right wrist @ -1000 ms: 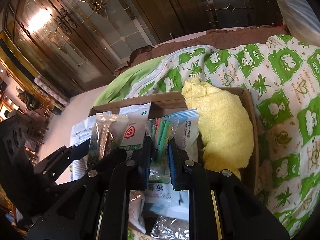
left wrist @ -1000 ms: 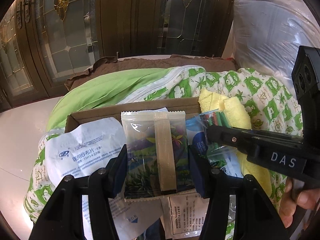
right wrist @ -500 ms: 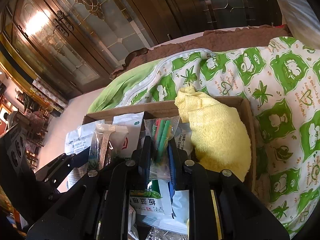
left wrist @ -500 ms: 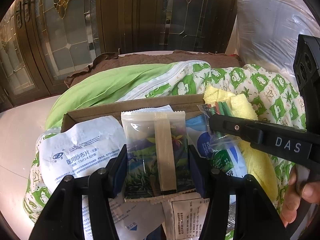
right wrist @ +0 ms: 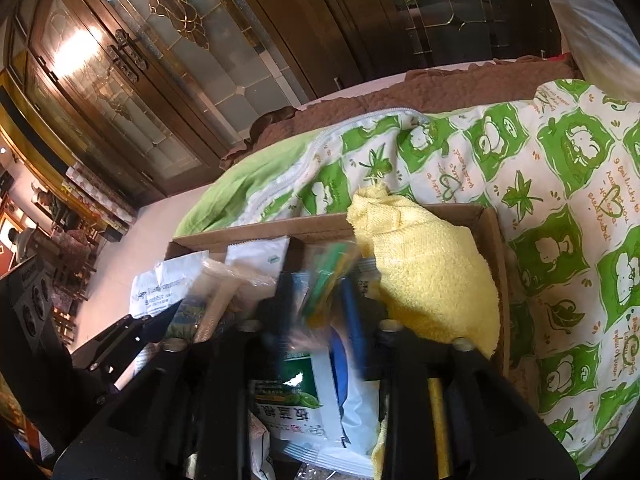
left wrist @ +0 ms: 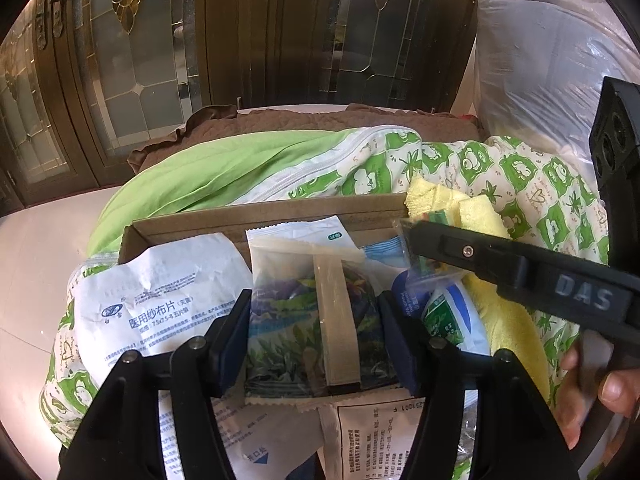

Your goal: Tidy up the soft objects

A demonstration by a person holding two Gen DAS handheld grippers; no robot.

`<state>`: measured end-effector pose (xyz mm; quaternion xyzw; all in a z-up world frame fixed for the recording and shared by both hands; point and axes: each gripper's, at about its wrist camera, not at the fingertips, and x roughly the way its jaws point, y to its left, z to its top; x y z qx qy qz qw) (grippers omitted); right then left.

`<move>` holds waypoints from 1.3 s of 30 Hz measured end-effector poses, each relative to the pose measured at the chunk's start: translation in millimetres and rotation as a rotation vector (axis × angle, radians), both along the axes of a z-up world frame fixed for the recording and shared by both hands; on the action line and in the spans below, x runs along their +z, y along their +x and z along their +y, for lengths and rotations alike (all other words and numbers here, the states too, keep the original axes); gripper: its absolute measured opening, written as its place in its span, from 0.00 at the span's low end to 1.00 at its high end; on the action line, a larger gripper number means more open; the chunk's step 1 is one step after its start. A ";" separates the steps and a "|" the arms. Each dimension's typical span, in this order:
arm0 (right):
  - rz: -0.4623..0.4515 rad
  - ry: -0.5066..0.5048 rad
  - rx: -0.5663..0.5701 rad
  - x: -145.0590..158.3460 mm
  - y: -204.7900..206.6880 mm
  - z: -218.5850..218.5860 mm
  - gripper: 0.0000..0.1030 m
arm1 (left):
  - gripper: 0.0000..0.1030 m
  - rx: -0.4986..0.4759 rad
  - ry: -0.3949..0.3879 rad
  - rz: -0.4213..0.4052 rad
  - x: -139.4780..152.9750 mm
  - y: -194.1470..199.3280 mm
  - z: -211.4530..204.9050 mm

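Observation:
My left gripper (left wrist: 316, 324) is shut on a clear snack packet (left wrist: 312, 320) with a leafy print and holds it upright over a cardboard box (left wrist: 272, 220). My right gripper (right wrist: 320, 300) is shut on a small clear bag of green and red sticks (right wrist: 328, 280), blurred by motion, above the same box (right wrist: 496, 264). The right gripper's arm (left wrist: 520, 276) crosses the left wrist view at the right. A yellow towel (right wrist: 424, 276) lies in the box's right end. White gauze packets (left wrist: 160, 300) and a green-and-white sachet (right wrist: 296, 400) lie in the box.
The box rests on a green-and-white printed quilt (right wrist: 560, 200) over a brown cover (left wrist: 312, 120). A plastic-wrapped bundle (left wrist: 552, 60) stands at the right. Dark wooden glass-panelled doors (left wrist: 280, 32) fill the background. A white floor (left wrist: 40, 240) lies to the left.
Both grippers have risen a little with their packets still held. The right gripper's bag has swung and tilted, and more of the box's contents show beneath it.

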<state>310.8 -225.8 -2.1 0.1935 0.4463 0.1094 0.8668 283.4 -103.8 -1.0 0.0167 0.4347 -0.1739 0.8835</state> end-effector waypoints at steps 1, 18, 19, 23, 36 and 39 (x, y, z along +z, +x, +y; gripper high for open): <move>-0.008 0.000 -0.001 1.3 -1.2 -0.8 0.49 | 0.61 0.003 0.000 -0.002 0.7 -0.2 0.3; -0.070 0.014 -0.100 26.9 -64.1 -18.1 0.57 | 0.71 0.015 0.043 -0.097 41.7 -72.5 10.0; -0.071 0.015 -0.108 28.1 -72.1 -19.7 0.62 | 0.71 0.018 0.043 -0.099 42.8 -77.2 11.0; -0.063 0.000 -0.122 31.5 -106.4 -20.0 0.63 | 0.75 0.042 0.027 -0.100 43.6 -110.7 18.4; -0.007 -0.134 -0.078 29.5 -240.1 -2.0 0.82 | 0.79 0.145 0.193 -0.222 56.9 -211.6 28.3; -0.035 -0.152 -0.087 41.1 -257.6 -2.0 0.82 | 0.79 0.136 0.200 -0.228 64.0 -226.9 27.8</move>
